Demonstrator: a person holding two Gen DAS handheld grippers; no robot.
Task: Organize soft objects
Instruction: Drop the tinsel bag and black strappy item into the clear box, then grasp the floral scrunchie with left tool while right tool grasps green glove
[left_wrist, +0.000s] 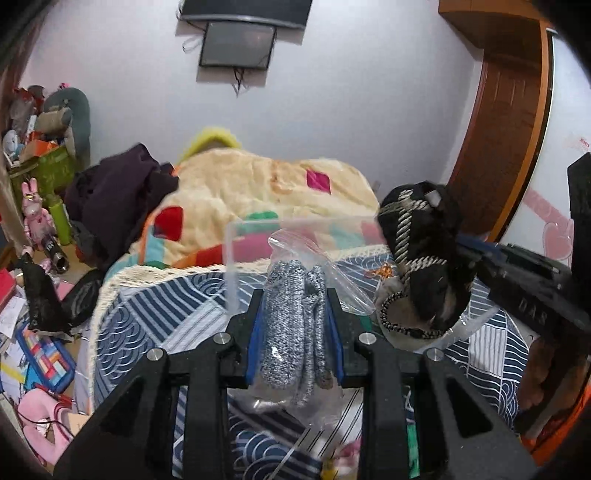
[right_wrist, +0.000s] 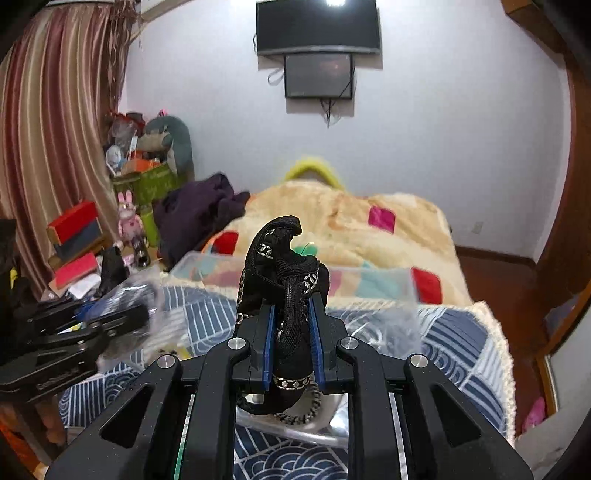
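My left gripper (left_wrist: 295, 314) is shut on a clear plastic bag with grey knitted cloth (left_wrist: 291, 314) inside, held above the bed. My right gripper (right_wrist: 291, 314) is shut on a black cloth with silver chain trim (right_wrist: 284, 280); it also shows in the left wrist view (left_wrist: 417, 258), held up to the right of the bag. A clear plastic box (left_wrist: 258, 236) stands on the bed ahead; it also shows in the right wrist view (right_wrist: 369, 280). The left gripper body shows blurred at the left of the right wrist view (right_wrist: 74, 332).
The bed has a blue patterned cover (left_wrist: 166, 306) and a cream patchwork blanket (left_wrist: 258, 184). A dark purple garment (left_wrist: 122, 199) lies at its left. Toys, boxes and papers clutter the floor at the left (left_wrist: 33, 332). A wooden door (left_wrist: 498, 129) is at the right.
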